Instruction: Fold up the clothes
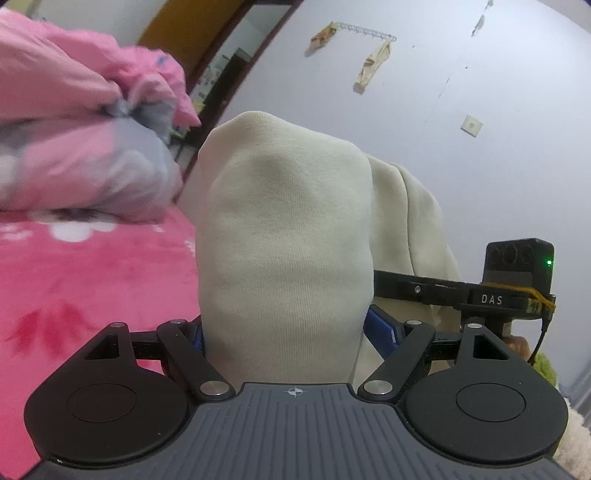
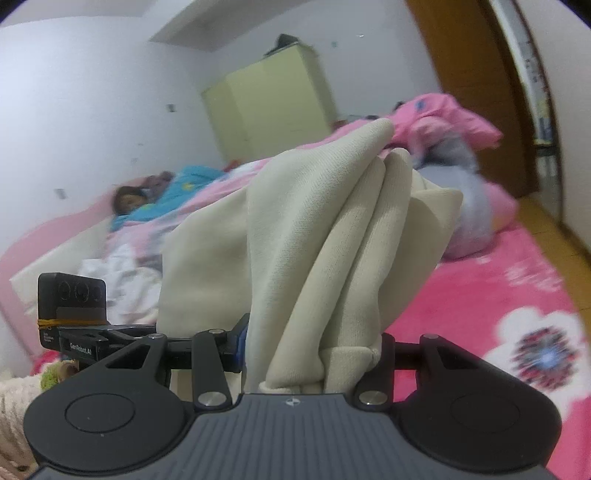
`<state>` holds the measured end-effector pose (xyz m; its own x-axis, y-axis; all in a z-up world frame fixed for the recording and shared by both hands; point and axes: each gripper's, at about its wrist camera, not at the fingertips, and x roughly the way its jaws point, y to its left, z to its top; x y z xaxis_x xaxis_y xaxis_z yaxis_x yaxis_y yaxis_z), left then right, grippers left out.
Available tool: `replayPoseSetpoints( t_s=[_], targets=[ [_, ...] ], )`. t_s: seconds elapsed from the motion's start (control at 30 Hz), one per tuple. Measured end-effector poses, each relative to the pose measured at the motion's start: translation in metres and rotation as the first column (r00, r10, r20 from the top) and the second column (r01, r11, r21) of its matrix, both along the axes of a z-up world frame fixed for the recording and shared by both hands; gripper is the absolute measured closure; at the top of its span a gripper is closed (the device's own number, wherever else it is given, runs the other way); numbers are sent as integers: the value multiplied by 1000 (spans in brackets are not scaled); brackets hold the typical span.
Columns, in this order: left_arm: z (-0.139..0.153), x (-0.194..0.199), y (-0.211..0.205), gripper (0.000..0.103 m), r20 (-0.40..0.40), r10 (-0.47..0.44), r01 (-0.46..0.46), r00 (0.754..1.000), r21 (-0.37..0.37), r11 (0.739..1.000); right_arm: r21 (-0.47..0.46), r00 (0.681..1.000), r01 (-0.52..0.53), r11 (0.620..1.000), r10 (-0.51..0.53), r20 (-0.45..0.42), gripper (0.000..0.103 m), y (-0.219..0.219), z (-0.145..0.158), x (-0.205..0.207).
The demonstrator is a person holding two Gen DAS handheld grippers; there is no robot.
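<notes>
Above the bed: both tools lifted over the pink floral bedspread (image 2: 480,295), one cream garment strung between them.
Garment: cream knit sweatshirt-type fabric (image 1: 284,236), thick, off the bed; exact cut can't be told.
Left tool (image 1: 284,332): clamped on a broad rounded fold of the cream fabric; the bundle fills the gap, blue pads (image 1: 384,328) pressed against its sides, jaws wide.
Right tool (image 2: 314,350): clamped on a narrower bunch of pleated folds (image 2: 332,240); fabric stands up from the jaws, fingertips hidden behind it.
Cross view: right tool's arm and camera block (image 1: 519,266) show at right edge of left view, just beside the cloth; left tool's camera block (image 2: 72,299) shows at left edge of right view.
Bed: pink-and-grey rolled quilt (image 1: 85,147) lies behind the garment, apart from it.
Person: lying at the far end of the bed under a blue cover (image 2: 177,192), blurred.
Room: pale green wardrobe (image 2: 269,96) against the far wall; wall hook rail (image 1: 365,33) with cloths hanging.
</notes>
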<state>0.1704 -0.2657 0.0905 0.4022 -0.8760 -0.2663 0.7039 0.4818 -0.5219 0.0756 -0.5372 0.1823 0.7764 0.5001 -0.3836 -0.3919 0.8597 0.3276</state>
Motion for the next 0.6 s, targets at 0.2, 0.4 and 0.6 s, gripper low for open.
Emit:
replayPoseSetpoints(
  t_s=[0.2,0.4,0.6],
  targets=[
    [-38,63,-69,24,-70,-27,31,997,47,998,-33,998,2,999,-4,-62,55,-69,-36,68],
    [-79,106,-100,24,-130,-32,44,991,89,995,-21,986,-16,1000,12,-166,55,-111,-89,131],
    [-116,137,-115,24,-172,-22,42,985,111,993,-22,968,-41,999,35,-248,55,-130,-129,170]
  ],
)
